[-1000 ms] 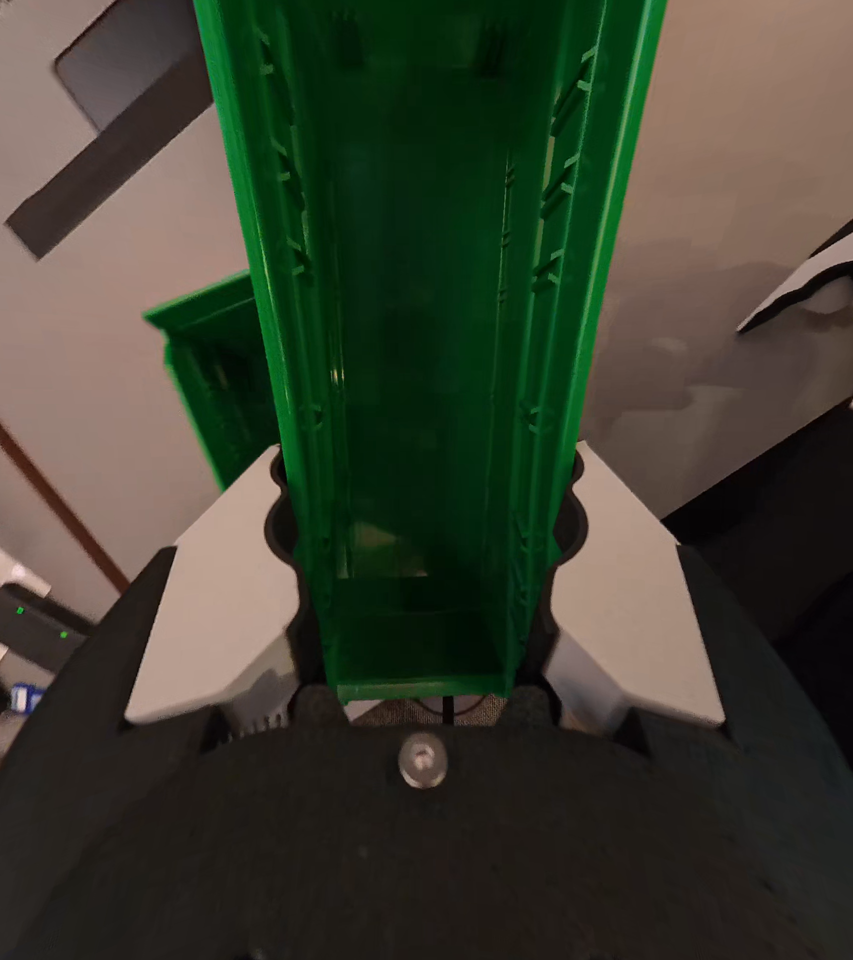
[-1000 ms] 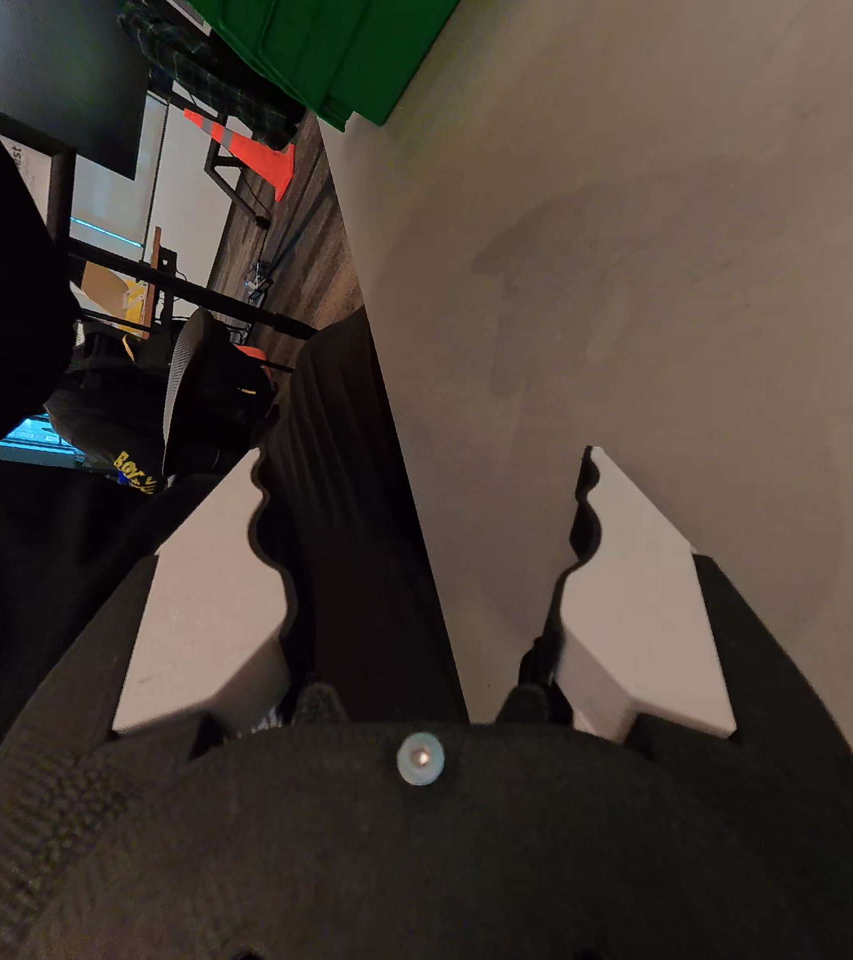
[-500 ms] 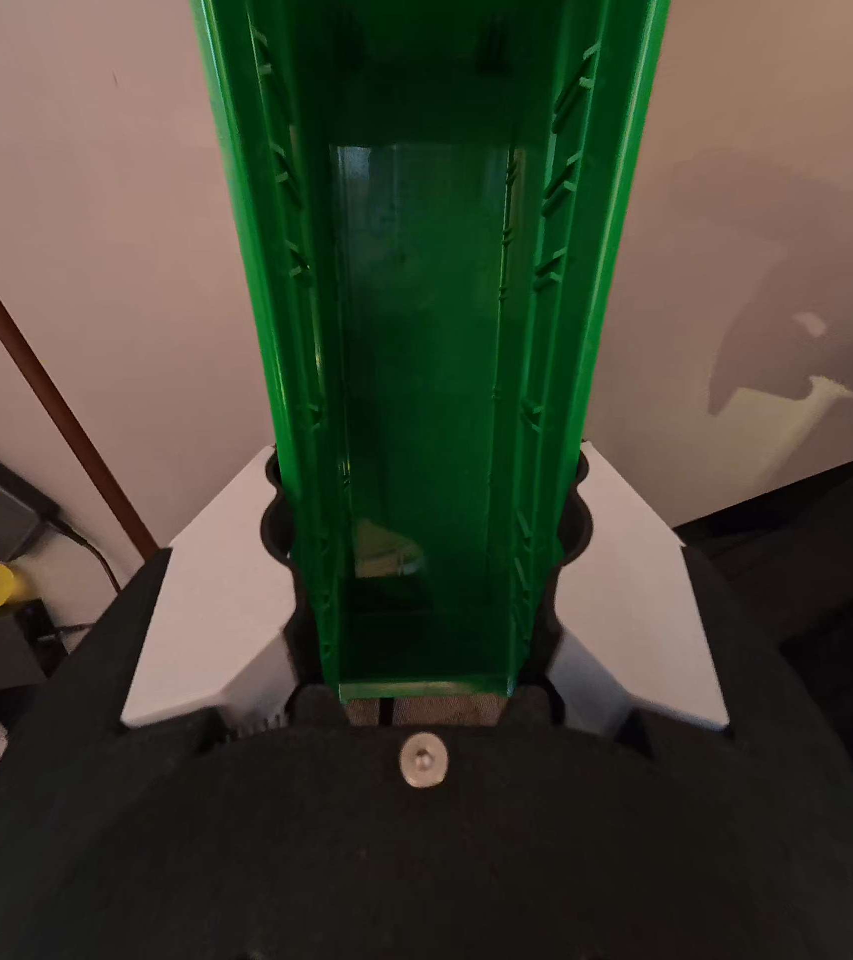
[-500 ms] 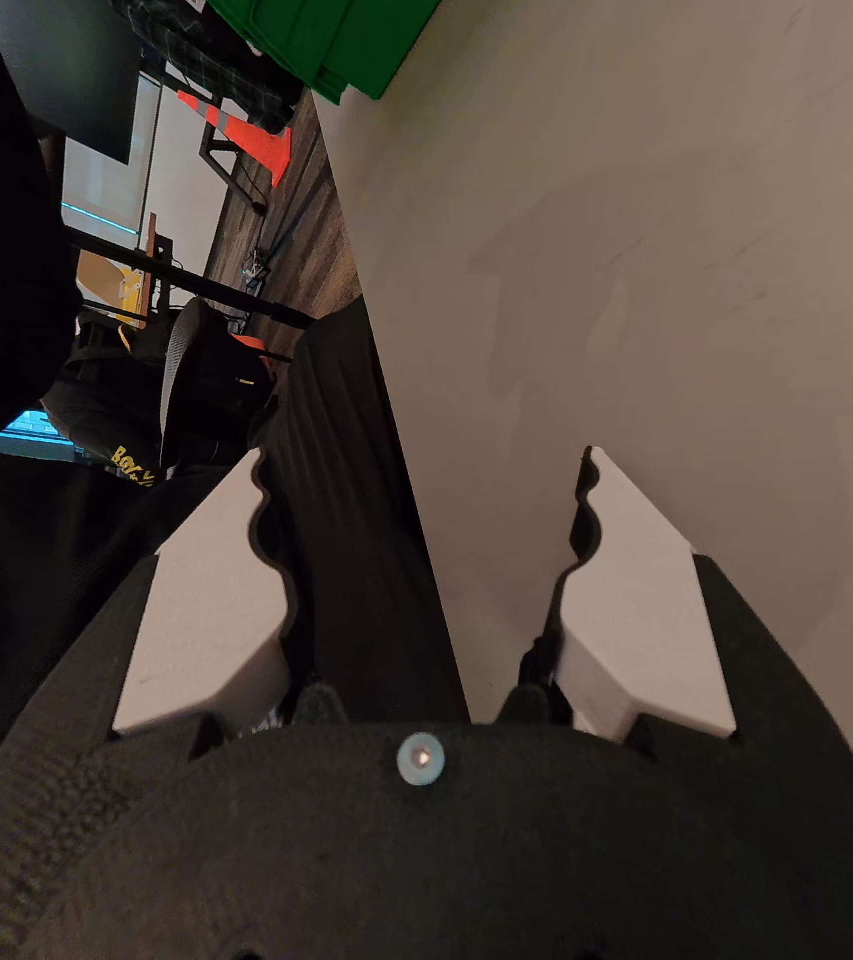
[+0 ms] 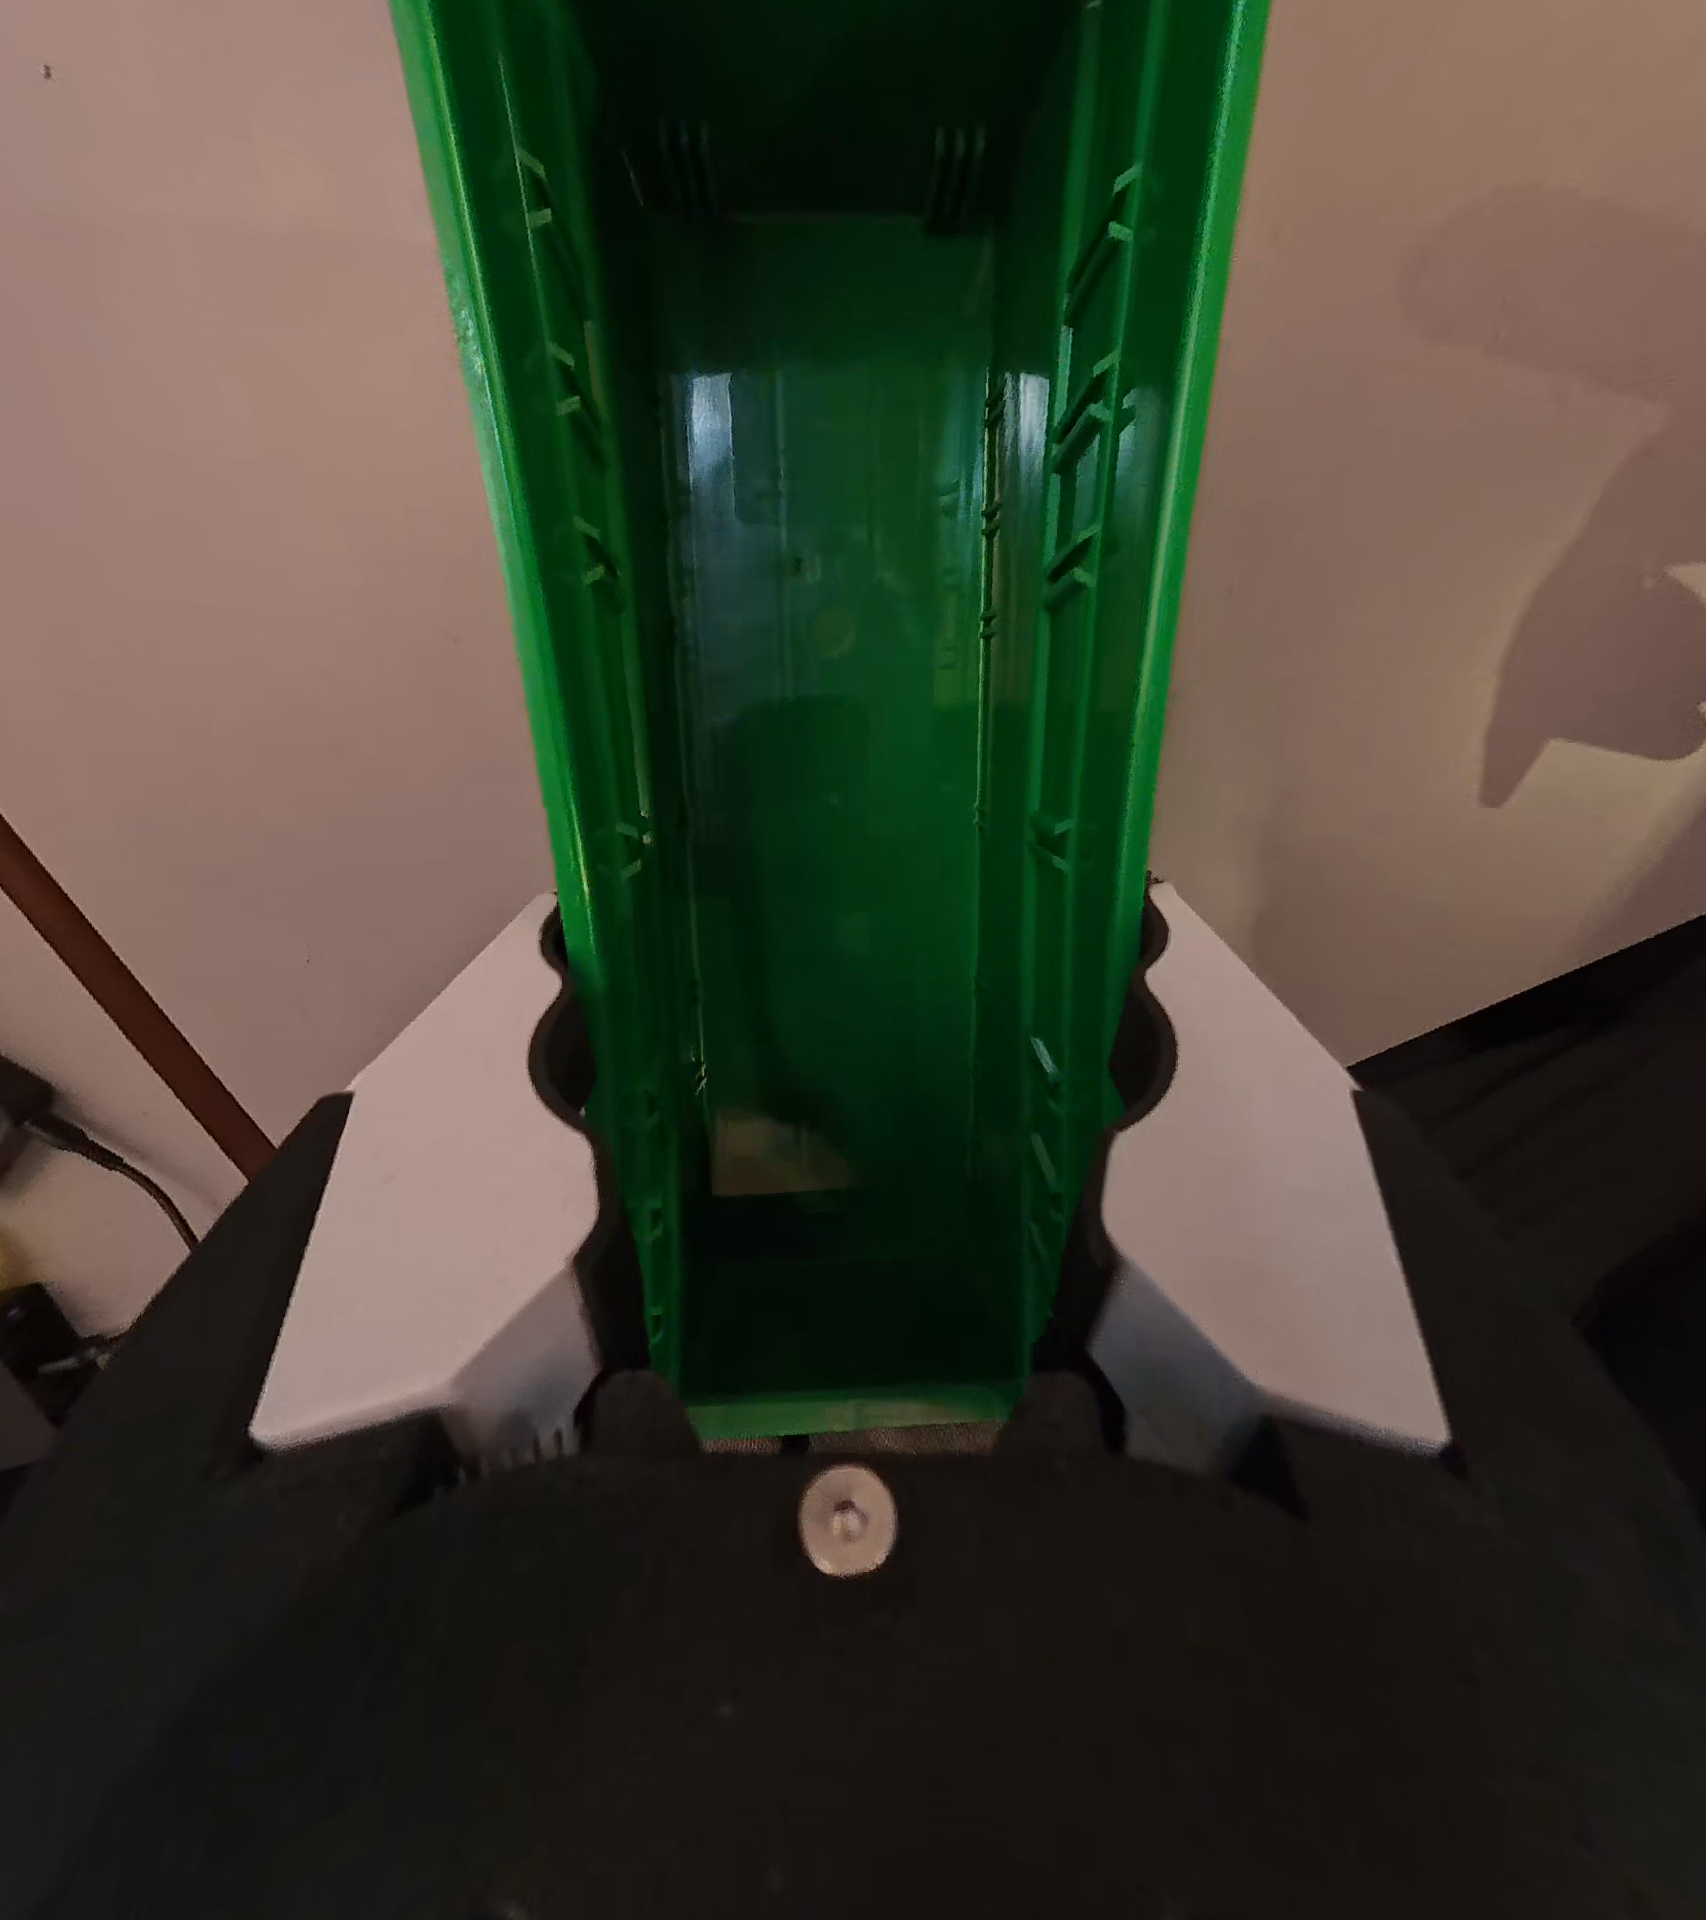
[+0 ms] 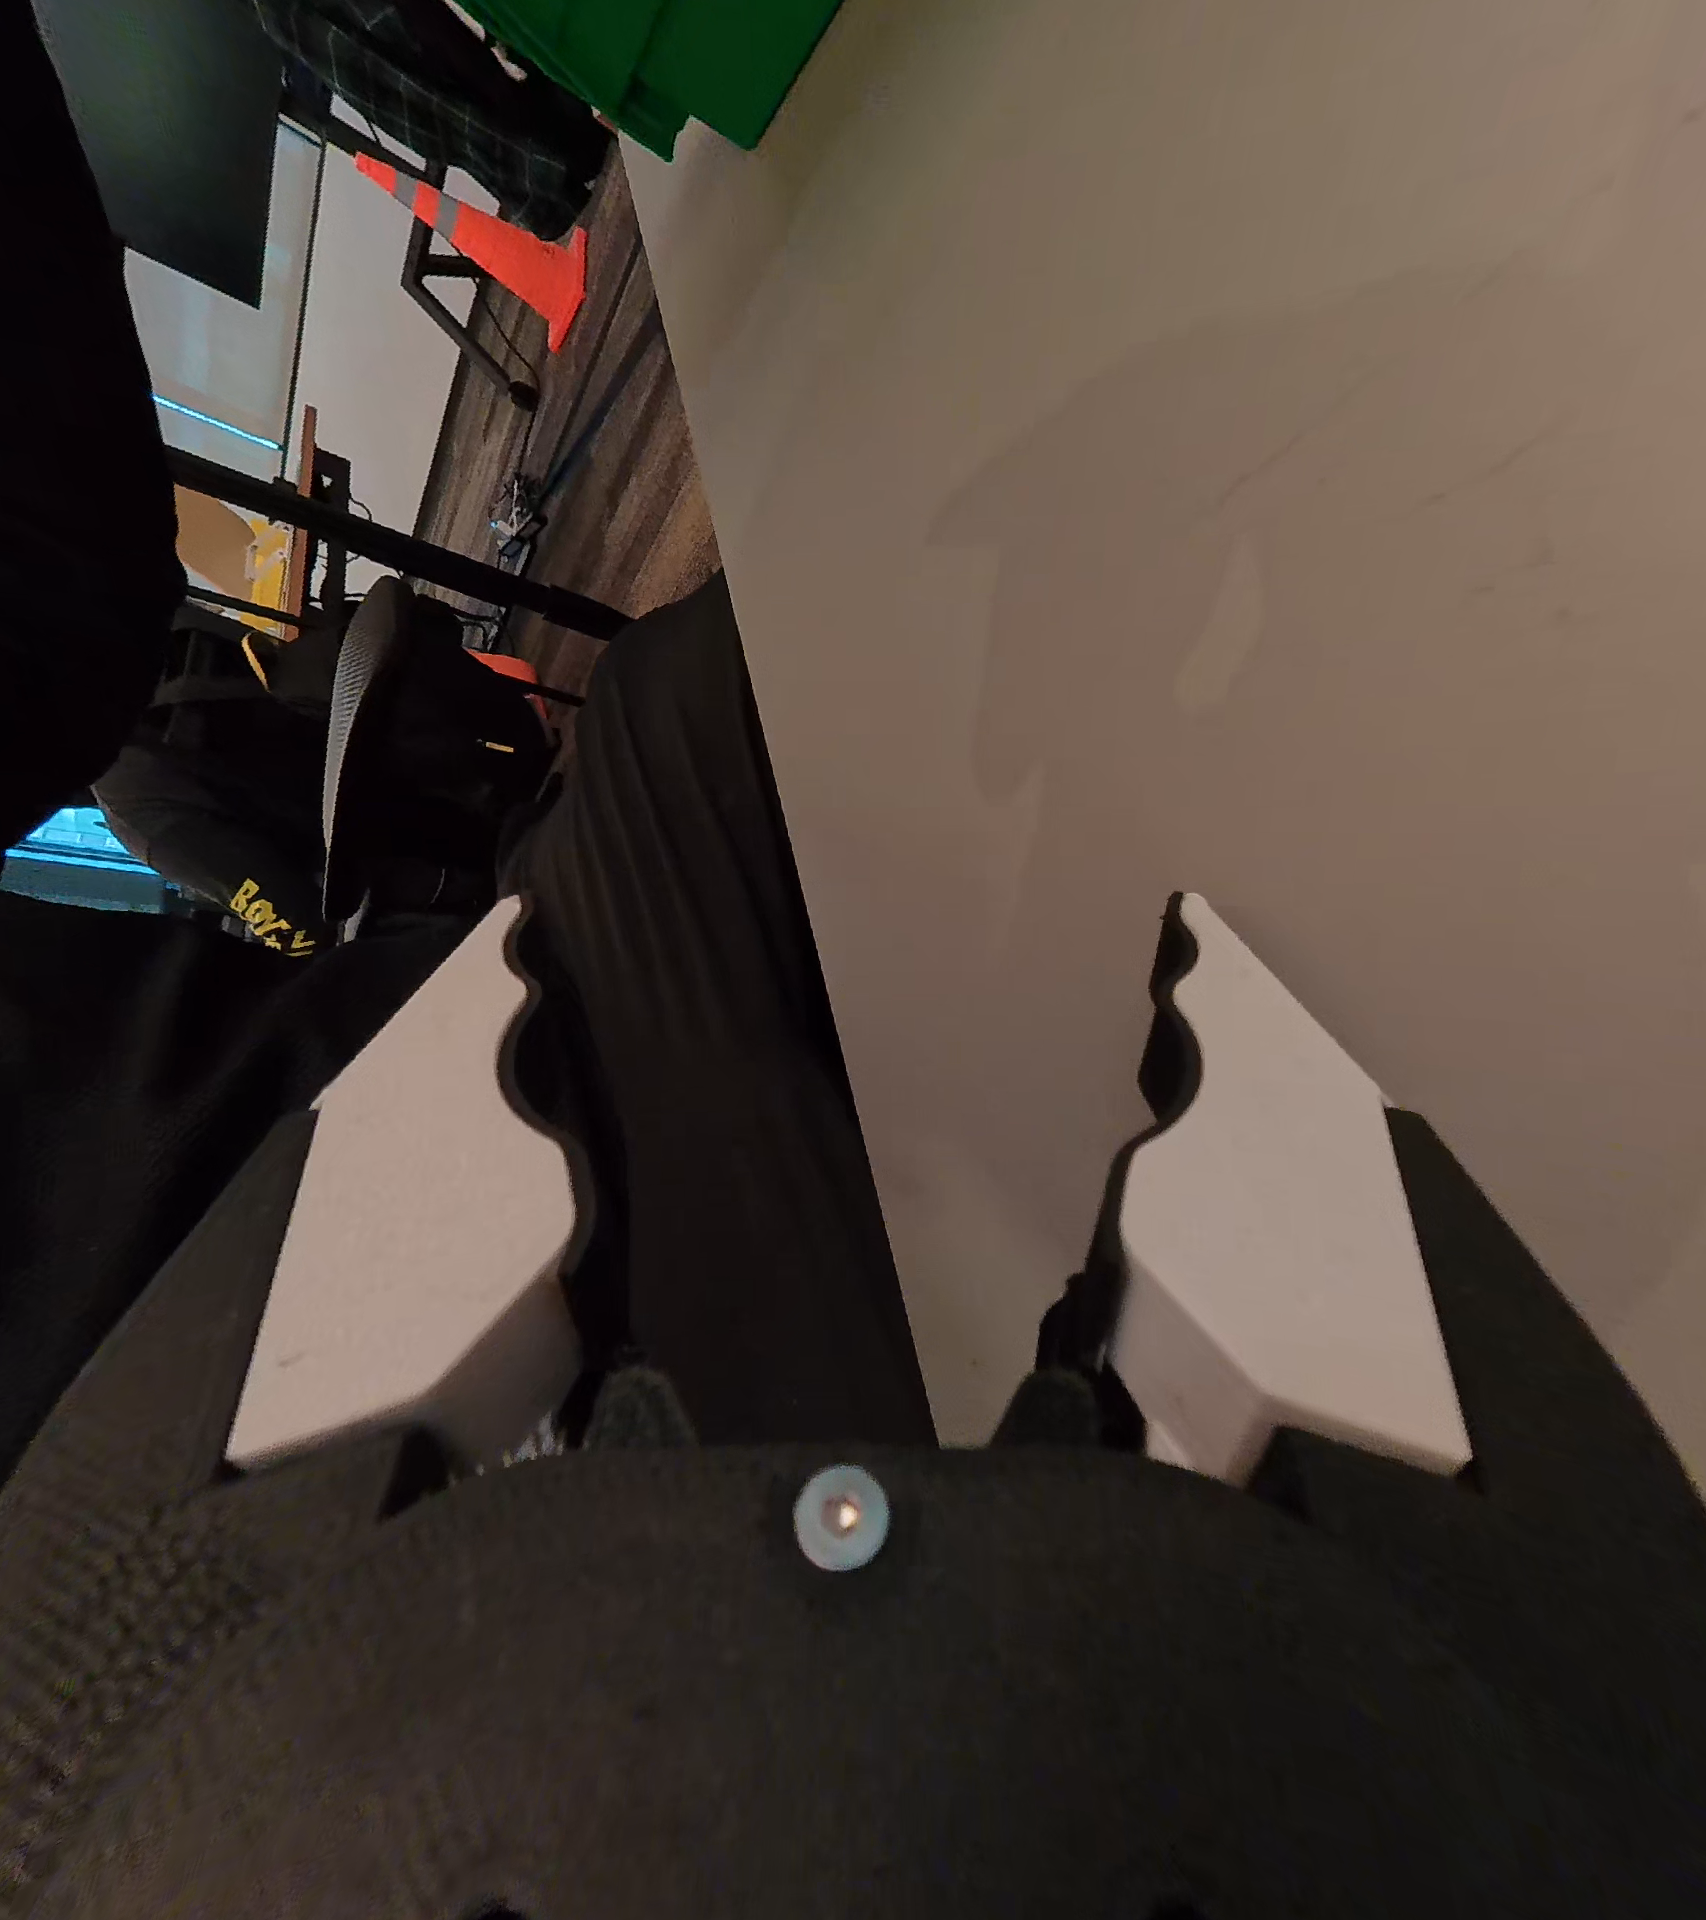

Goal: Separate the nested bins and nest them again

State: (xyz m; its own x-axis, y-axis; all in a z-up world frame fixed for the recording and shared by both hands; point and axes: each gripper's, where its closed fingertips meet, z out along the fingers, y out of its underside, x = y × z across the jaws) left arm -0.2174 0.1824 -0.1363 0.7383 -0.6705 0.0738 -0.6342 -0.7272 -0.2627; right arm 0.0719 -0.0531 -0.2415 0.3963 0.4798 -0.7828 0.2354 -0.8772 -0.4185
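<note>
The left gripper [image 5: 854, 1039] is clamped on a long green bin [image 5: 833, 644], fingers [image 5: 454, 1174] pressed to its two side walls — the open channel runs straight away from the camera over the pale table [image 5: 205, 468]. The right gripper [image 6: 844, 1039] hangs with its fingers wide apart, nothing between them, near the table edge. Another green bin [image 6: 683, 62] sits far off at the top of the right view (only a corner shows). This looks like the separated stage — next, line the held bin up over its partner and slide it in square.
</note>
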